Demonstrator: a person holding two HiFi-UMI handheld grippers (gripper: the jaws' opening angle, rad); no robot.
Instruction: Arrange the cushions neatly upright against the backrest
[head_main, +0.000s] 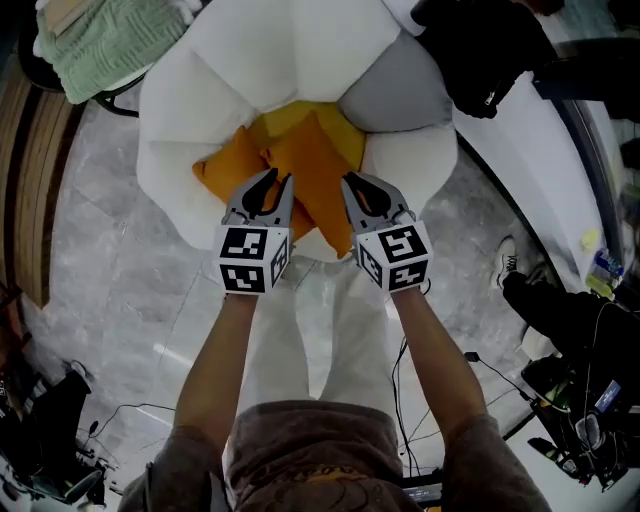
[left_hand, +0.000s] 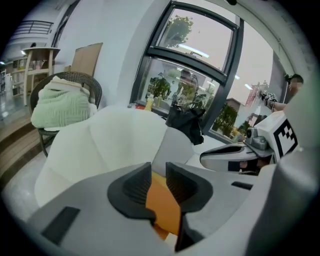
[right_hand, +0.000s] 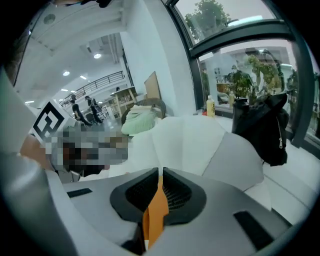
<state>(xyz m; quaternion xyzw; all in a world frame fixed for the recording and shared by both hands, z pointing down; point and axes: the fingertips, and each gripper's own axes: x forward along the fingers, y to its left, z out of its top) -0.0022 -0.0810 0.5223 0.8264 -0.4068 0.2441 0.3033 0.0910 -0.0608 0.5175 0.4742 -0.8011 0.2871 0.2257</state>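
The right tool has its jaws drawn nearly together on a thin fold of the orange cushion and is gripping the fabric edge. The left tool stands with a narrow gap between its jaws. Orange cloth shows in that gap, but the pads do not seem to press on it, so I would call it loose rather than holding.

The step in hand looks like standing this cushion up. With only one corner pinched, it will likely hang and twist when lifted. The left tool would do better to close on the cushion's edge first, level with the right one's grip. Then both could lift together and tip the top edge away from the tools, toward the backrest. A fuller bite on the seam should hold better than the thin fold held now, which could slip out. The cushion is soft and will sag, so its lower edge wants seating on the chair before either grip lets go.

The orange cushion lies flat and slightly crooked on the seat of the white armchair, just ahead of both tools' tips. It runs from between them toward the back. A second orange cushion lies just ahead and to the left of the left tool, partly under the first. A yellow cushion sits beyond both — further from the tools, low against the backrest and only partly showing. None of the three stands upright yet.
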